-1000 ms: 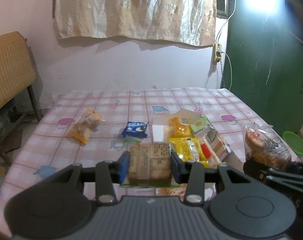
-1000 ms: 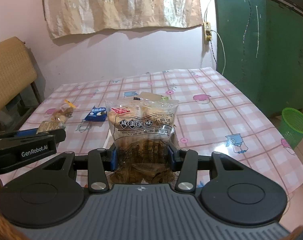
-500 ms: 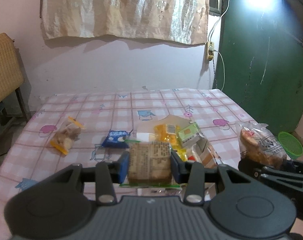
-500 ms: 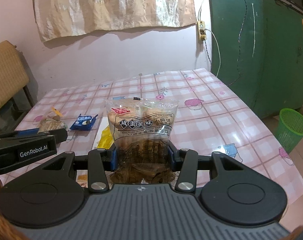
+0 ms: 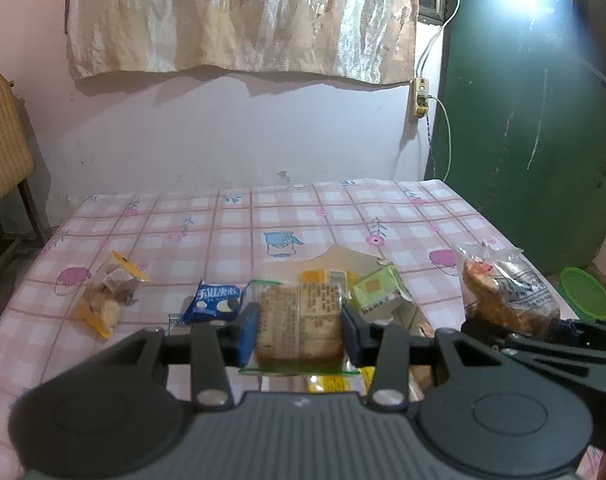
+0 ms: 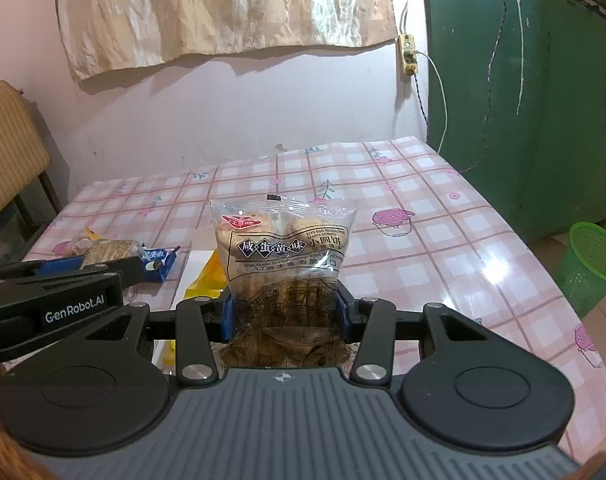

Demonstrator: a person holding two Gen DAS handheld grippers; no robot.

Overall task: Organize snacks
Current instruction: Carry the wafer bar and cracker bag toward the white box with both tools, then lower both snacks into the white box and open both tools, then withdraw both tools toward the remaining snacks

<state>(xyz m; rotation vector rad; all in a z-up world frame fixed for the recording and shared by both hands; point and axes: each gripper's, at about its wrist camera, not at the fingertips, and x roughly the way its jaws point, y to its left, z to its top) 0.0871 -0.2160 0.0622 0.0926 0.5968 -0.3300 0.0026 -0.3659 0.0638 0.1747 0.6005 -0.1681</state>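
I am in a modest home room. A table (image 6: 423,216) under a pink checked oilcloth stands against a scuffed pink wall (image 5: 231,136), with a cloth (image 5: 243,16) hung over it, a socket (image 6: 407,54) trailing its cord, a green door (image 5: 523,140), a chair (image 6: 7,148) and a green basket (image 6: 591,256).

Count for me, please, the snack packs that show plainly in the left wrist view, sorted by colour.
Clear: 3 (brown biscuit pack, round-biscuit bag, yellow-ended mixed bag)
Blue: 1 (blue packet)
Green: 1 (green packet)
Yellow: 1 (yellow packet)
Total: 6; others are partly hidden.
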